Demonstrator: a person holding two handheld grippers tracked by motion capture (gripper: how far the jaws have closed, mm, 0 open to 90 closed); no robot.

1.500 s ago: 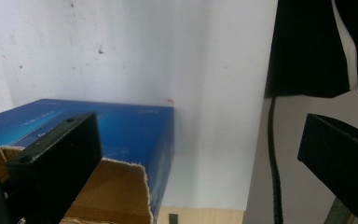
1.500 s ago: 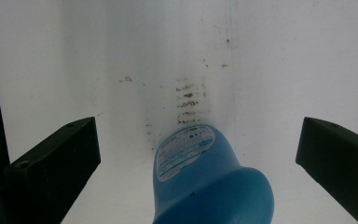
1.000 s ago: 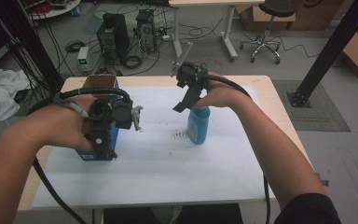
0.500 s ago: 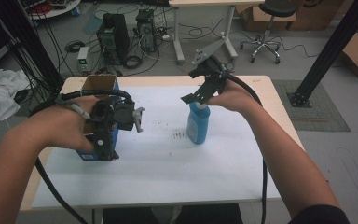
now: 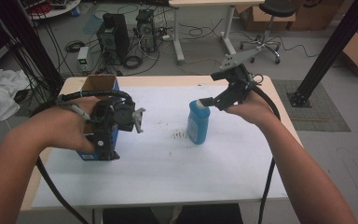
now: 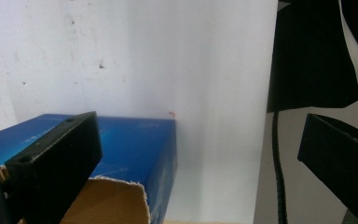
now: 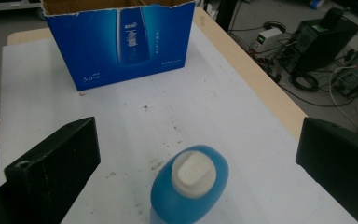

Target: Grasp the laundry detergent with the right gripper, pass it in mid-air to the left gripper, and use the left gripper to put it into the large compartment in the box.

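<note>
Right gripper view: blue bottle (image 7: 189, 186) with white cap is seen upright, below and between the spread jaws of the right gripper (image 7: 196, 158), untouched. Torn-top blue carton (image 7: 121, 42) is seen beyond it. High view: right gripper (image 5: 208, 101) is held tilted just above the cap; left gripper (image 5: 103, 147), jaws spread, is held over the carton's near end.

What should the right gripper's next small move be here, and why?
Probably lower the right gripper straight down and close on the blue bottle. Its jaws are wide open, one on each side of the white cap, touching nothing. The bottle stands upright on the white sheet, apart from the blue box, where the left gripper sits open.
</note>
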